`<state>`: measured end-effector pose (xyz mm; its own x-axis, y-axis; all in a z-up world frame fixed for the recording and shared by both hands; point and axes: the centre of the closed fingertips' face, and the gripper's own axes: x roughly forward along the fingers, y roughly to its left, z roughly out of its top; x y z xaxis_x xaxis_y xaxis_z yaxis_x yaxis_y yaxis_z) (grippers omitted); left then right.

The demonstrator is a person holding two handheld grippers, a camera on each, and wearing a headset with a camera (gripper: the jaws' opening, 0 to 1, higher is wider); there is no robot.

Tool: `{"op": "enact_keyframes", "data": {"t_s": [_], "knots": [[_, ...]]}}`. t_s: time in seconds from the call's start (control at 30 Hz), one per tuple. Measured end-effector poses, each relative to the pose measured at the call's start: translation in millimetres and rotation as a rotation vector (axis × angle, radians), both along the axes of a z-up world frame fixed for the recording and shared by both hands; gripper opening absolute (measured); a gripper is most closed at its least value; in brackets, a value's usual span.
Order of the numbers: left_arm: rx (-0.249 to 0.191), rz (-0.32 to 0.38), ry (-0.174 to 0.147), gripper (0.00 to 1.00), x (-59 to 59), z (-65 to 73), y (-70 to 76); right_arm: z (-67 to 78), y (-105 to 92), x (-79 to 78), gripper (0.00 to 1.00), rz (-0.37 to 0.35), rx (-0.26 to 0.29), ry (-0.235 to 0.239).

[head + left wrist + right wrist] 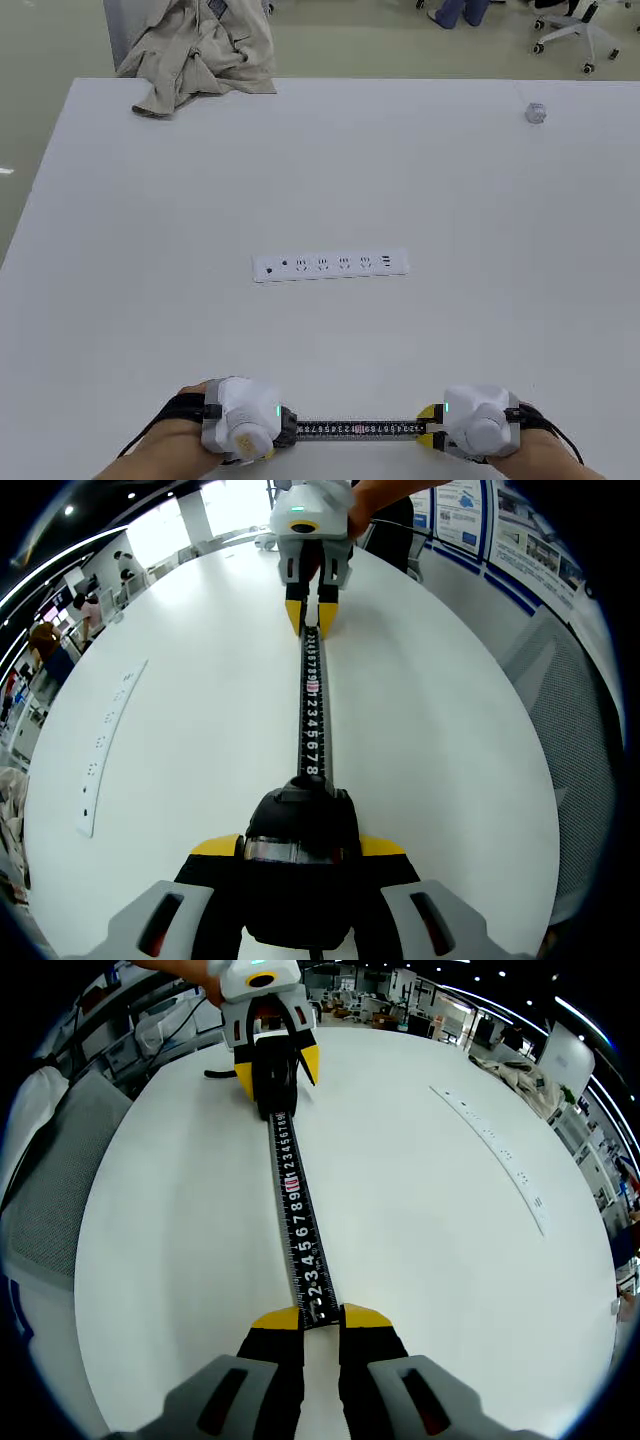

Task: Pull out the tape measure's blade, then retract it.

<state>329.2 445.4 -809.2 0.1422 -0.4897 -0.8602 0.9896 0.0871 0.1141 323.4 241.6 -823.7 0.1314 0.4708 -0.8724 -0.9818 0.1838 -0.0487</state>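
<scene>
The tape measure's black case [300,820] sits between the jaws of my left gripper [300,846], which is shut on it. Its black blade [312,700] with white numbers runs out flat over the white table to my right gripper [313,615]. In the right gripper view, the right gripper [320,1316] is shut on the blade's end [313,1305], and the blade [293,1200] leads back to the case [272,1085] in the left gripper [275,1065]. In the head view the left gripper [280,432], blade [355,429] and right gripper [432,425] lie along the table's near edge.
A white power strip [330,265] lies mid-table beyond the grippers. A beige jacket [200,50] hangs over the far left edge. A small grey object [536,113] rests at the far right. An office chair [575,30] stands past the table.
</scene>
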Motion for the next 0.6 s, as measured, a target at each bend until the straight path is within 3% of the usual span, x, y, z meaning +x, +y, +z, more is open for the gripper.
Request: {"op": "enact_keyframes", "data": {"t_s": [0.6], "knots": [[-0.003, -0.002, 0.002, 0.39, -0.7, -0.1, 0.6, -0.7, -13.1, 0.3, 0.10, -0.018, -0.008, -0.007]]}}
